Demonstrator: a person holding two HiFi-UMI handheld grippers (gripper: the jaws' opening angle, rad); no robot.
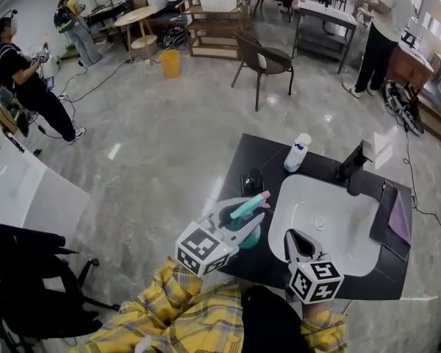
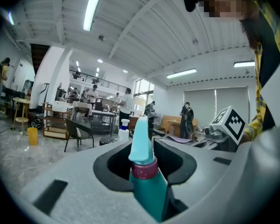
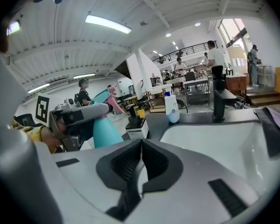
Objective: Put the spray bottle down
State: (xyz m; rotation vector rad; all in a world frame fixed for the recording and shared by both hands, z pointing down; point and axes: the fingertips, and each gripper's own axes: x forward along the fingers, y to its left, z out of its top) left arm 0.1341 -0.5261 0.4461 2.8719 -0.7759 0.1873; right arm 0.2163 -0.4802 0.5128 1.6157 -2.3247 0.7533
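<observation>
left tool [image 1: 242, 216] clamped on teal spray bottle [image 1: 249, 234] by the dark counter [image 1: 261, 157] (right tool [image 3: 140, 148] together, empty)

From the head view my left gripper [image 1: 239, 223] covers most of the spray bottle [image 1: 248, 206] body. In the left gripper view its base drops out of sight below the jaws, so I can't tell whether it touches the counter [image 1: 259, 154]. Small dark item [image 1: 251, 181] by the sink [image 1: 353, 219]: too small to ID.
</observation>
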